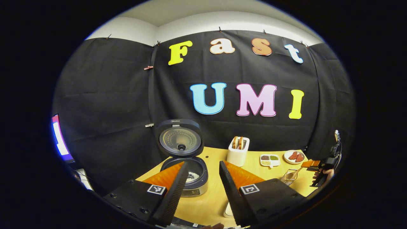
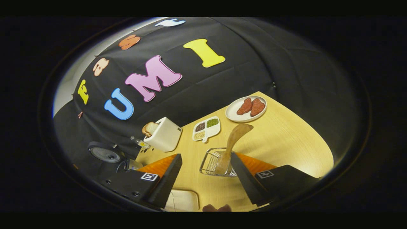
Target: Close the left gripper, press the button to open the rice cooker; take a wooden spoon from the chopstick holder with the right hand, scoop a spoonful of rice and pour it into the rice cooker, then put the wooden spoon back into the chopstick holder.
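Cooker (image 1: 186,171) lid up, white rice visible in the pot, so the button press and the pour look done. Left gripper (image 1: 203,187) hangs above the table (image 1: 210,203), fingers spread, holding nothing; cooker sits at its 11 o'clock.

Right gripper (image 2: 206,178) also spread and empty, over the wire holder (image 2: 211,163). Spoon (image 2: 233,141) stands in the holder, leaning toward 1 o'clock, just beside the right finger; contact cannot be told.

Judging by that, the spoon is back and released. What is left: withdraw the right gripper. Toaster (image 2: 165,135), seed dish (image 2: 206,127) and plate (image 2: 246,109) lie beyond.
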